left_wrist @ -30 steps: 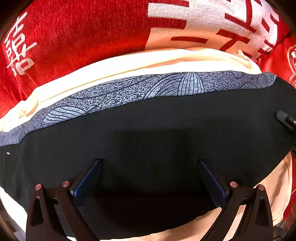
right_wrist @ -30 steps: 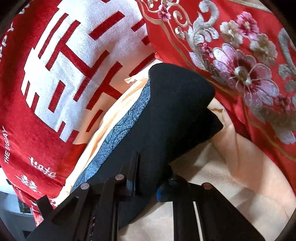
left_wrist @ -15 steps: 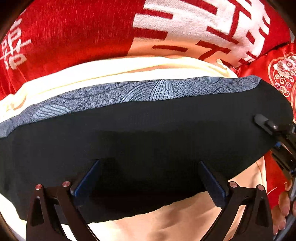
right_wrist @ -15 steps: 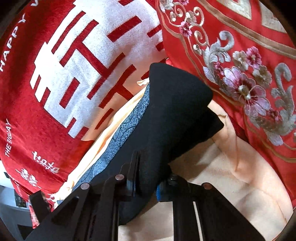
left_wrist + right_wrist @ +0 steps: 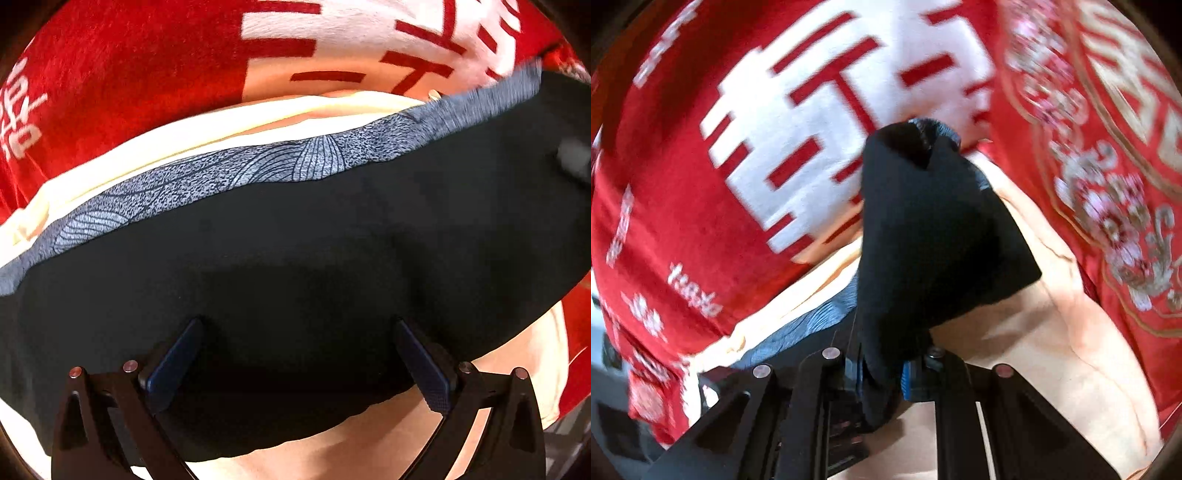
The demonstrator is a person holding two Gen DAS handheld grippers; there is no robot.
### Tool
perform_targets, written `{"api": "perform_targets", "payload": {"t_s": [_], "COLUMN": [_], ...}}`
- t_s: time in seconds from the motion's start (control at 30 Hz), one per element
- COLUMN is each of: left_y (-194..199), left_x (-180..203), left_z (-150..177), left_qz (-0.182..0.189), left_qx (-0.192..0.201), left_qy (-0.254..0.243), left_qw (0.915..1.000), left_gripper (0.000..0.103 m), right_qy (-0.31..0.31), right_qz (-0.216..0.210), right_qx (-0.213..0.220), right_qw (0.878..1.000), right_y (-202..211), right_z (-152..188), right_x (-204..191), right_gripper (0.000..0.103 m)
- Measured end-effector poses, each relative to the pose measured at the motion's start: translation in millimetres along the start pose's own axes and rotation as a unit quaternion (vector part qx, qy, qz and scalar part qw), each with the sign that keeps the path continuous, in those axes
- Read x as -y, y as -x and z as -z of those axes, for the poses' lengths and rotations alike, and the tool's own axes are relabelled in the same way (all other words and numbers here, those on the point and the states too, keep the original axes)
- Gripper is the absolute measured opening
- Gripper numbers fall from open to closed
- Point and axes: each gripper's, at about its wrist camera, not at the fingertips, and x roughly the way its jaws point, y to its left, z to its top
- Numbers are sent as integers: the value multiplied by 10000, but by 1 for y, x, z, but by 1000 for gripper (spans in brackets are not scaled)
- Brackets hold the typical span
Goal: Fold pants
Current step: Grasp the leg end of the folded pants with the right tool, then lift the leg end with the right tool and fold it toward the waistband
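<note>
A pair of black pants [image 5: 314,251] with a grey leaf-patterned side stripe [image 5: 207,177] lies stretched across a cream sheet [image 5: 184,133], in front of a red blanket [image 5: 122,81] bearing large white characters. The left tongs [image 5: 295,354] hang spread wide above the dark cloth near its lower edge, gripping nothing. The right tongs [image 5: 882,369] are clamped tight on one end of the pants [image 5: 923,240], which rises from the sheet in a bunched, drooping cone beside a red embroidered cover [image 5: 1108,184]. The fold appears to be in its early stage: one end is lifted clear but not yet carried over and laid on the rest of the garment. The long body of the pants looks flat and fairly smooth, so what seems left is to bring the raised end across, set it down and press the layers even. Whether any fold is already made cannot be told from these views.
</note>
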Motion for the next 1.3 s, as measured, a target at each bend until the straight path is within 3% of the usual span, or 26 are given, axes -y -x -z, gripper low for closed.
{"api": "perform_targets", "payload": {"t_s": [0.17, 0.23, 0.37, 0.53, 0.73, 0.87, 1.0, 1.07, 1.17, 1.3], "left_y": [0, 9, 42, 72, 73, 70, 77, 89, 101, 111], "left_x": [1, -14, -72, -160, -247, -284, -298, -304, -293, -267], "left_z": [-4, -2, 14, 41, 69, 84, 89, 86, 64, 50], "left_qz": [148, 228, 262, -135, -630, -711, -653, -572, -225, 483], "left_qx": [-104, -183, 64, 182, -71, -173, -101, -42, 77, 90], "left_qy": [-181, -38, 466, 795, 1213, 1511, 1578, 1558, 1490, 1091], "left_qw": [9997, 9996, 9985, 9966, 9906, 9858, 9853, 9861, 9886, 9928], "left_gripper": [103, 103, 103, 103, 103, 103, 103, 103, 103, 103], "right_qy": [674, 929, 1615, 2288, 3056, 3564, 4079, 4278, 3897, 3127], "right_qz": [-50, -65, -41, 127, 1010, 1737, 1752, 1627, 1073, 962], "right_qx": [-20, -30, -165, -549, -1067, -873, -891, -909, -1082, -1049], "right_qw": [9977, 9956, 9867, 9718, 9407, 9139, 8916, 8844, 9082, 9391], "right_y": [3, 5, -1, -36, -114, -130, -117, -104, -81, -56], "right_z": [8, 13, 33, 74, 148, 181, 208, 217, 210, 180], "right_x": [-50, -71, -121, -173, -212, -230, -248, -253, -247, -216], "right_gripper": [15, 15, 15, 15, 18, 26, 49, 52, 52, 52]}}
